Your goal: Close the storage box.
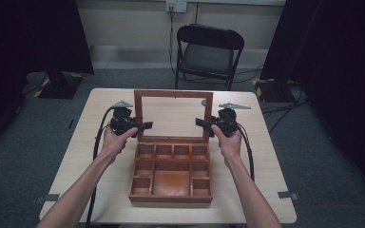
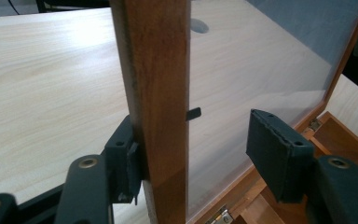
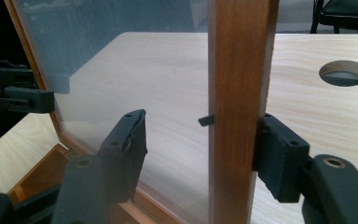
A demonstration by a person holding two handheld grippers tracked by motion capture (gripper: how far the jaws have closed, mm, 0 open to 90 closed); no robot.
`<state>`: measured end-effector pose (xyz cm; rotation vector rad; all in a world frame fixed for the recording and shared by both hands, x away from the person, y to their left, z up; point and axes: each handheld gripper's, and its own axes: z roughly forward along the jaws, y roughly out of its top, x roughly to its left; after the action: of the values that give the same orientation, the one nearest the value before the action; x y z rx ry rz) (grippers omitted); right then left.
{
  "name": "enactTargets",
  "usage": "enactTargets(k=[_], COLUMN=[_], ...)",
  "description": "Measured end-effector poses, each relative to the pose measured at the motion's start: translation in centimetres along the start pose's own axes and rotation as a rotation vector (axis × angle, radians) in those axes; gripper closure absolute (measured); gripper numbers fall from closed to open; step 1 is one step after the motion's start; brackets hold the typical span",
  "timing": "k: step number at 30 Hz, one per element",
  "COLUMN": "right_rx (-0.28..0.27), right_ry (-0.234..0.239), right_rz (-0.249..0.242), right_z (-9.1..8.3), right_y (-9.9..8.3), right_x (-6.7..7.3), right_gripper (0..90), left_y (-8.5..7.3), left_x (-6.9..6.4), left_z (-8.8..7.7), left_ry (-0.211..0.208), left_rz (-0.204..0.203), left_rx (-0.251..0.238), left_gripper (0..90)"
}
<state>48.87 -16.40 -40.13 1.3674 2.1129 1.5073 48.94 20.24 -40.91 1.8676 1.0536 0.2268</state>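
Fingers of my left gripper (image 1: 145,126) straddle the upright glass-paned lid (image 1: 173,116) of the brown wooden compartment box (image 1: 171,172) at nine o'clock, spread wide; my right gripper (image 1: 200,122) does likewise at three o'clock. I see the box mid light wooden worktop (image 1: 81,161).

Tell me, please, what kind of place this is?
Probably a lab or recording room, not a home: a bare table on grey carpet, a folding chair by a wall socket, and black curtains at both sides.
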Motion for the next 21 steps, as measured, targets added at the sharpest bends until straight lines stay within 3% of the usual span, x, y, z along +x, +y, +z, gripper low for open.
enactTargets(k=[21], right_rx=[0.0], right_ry=[-0.01], right_rz=[-0.053], right_z=[-1.5], right_y=[0.3], right_x=[1.7], right_gripper=[41.1], left_y=[-0.2], left_x=[-1.0], left_z=[-1.9], left_ry=[-0.01], left_rz=[0.033], left_rx=[-0.019], left_gripper=[45.7])
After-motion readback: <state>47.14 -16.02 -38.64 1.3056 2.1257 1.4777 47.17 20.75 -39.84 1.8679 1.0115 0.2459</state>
